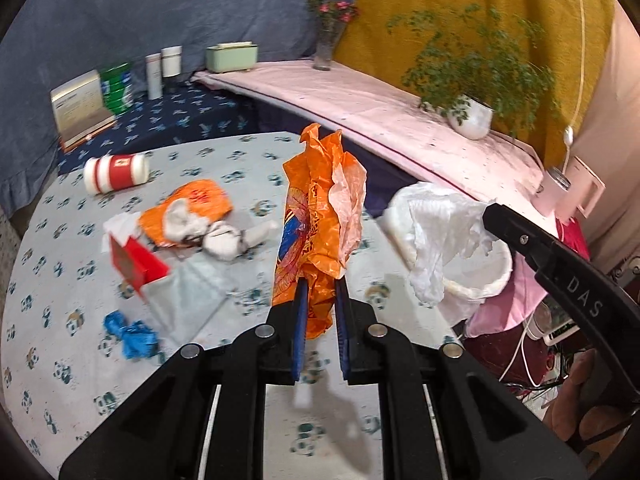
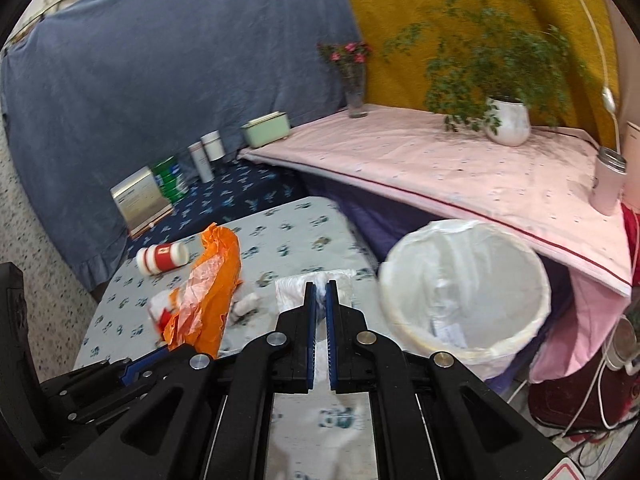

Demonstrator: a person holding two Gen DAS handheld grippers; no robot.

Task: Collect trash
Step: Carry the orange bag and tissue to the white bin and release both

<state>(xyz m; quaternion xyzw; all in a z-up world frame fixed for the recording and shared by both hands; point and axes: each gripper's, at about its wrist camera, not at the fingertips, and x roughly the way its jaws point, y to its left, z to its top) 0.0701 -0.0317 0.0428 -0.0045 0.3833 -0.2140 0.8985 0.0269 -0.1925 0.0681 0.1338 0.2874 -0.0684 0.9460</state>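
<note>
My left gripper (image 1: 320,284) is shut on a crumpled orange plastic bag (image 1: 320,216) and holds it upright above the table; the bag also shows in the right wrist view (image 2: 212,292). My right gripper (image 2: 320,286) is shut on the white bin liner (image 2: 296,284), pulling its edge over the table. The white trash bin (image 2: 464,280) stands at the table's right edge, its liner bunched in the left wrist view (image 1: 440,232). More trash lies on the table: another orange wrapper (image 1: 192,204), white crumpled tissues (image 1: 216,236), a red box (image 1: 136,260), a blue wad (image 1: 128,334).
A red-and-white cup (image 1: 116,172) lies on its side at the table's far left. A pink-covered shelf (image 2: 440,168) behind holds a potted plant (image 2: 508,120), flower vase (image 2: 354,88) and green box (image 2: 266,128). Cables (image 2: 600,400) lie on the floor at right.
</note>
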